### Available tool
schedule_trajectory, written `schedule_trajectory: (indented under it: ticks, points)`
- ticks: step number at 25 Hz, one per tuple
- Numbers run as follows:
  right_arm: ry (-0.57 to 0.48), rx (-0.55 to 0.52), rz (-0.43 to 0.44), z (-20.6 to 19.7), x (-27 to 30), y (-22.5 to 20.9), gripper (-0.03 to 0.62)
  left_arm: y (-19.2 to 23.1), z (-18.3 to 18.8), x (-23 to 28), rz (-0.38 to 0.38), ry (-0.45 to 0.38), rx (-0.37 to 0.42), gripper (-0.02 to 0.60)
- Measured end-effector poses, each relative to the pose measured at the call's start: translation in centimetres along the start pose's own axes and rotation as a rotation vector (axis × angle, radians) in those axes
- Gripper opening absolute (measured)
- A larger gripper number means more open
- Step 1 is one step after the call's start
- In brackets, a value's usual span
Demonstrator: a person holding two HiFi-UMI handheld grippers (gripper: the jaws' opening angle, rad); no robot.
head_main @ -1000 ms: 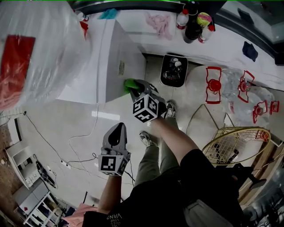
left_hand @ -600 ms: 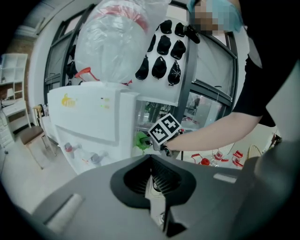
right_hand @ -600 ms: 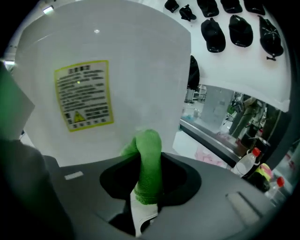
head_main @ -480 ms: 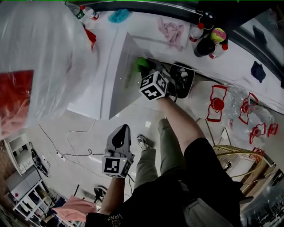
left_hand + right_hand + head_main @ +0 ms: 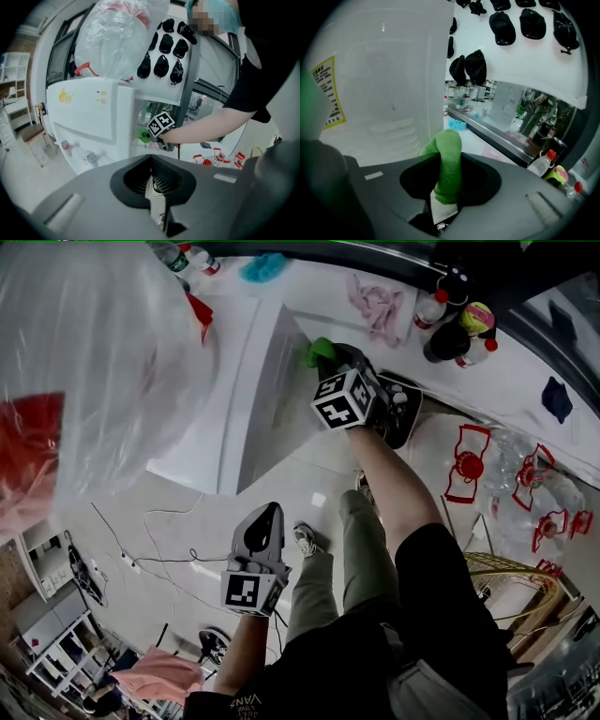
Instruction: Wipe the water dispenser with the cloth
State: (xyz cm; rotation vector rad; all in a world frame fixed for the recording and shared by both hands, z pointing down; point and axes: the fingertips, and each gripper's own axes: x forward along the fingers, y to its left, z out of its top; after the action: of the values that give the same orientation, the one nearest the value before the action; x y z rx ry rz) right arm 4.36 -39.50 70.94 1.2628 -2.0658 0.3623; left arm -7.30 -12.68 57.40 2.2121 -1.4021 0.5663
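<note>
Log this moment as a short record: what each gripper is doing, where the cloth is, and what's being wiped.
Right gripper: shut on the green cloth
Cloth position: at the white water dispenser's side panel, near one vertical edge
Left gripper: shut, empty, held low, away from the dispenser
Also on side panel: yellow label

From my end the plastic bag (image 5: pixel 84 371) on top of the water dispenser (image 5: pixel 272 399) is a blur and runs off the left edge. The cloth (image 5: pixel 449 159) sinks into the right gripper (image 5: pixel 449 187), lower end out of sight. The print on the yellow label (image 5: pixel 329 91) is too tiny to read.
</note>
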Motion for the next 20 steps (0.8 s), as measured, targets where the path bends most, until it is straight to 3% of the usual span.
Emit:
schedule_trajectory:
  ticks: [7,14,20]
  points:
    - [-0.013,0.046,0.001,-4.5,-5.6,3.9,0.115,-0.2,-0.7,-1.1,-0.072,0.004,0.033,0.002]
    - [0.042,0.136,0.033,-12.2,-11.0,12.1,0.115,-1.4,-3.4,-3.3,-0.174,0.042,0.105,0.002]
    - [0.043,0.126,0.123,-13.7,-11.8,19.7,0.115,-0.9,-5.0,-5.1,-0.191,0.052,0.154,0.002]
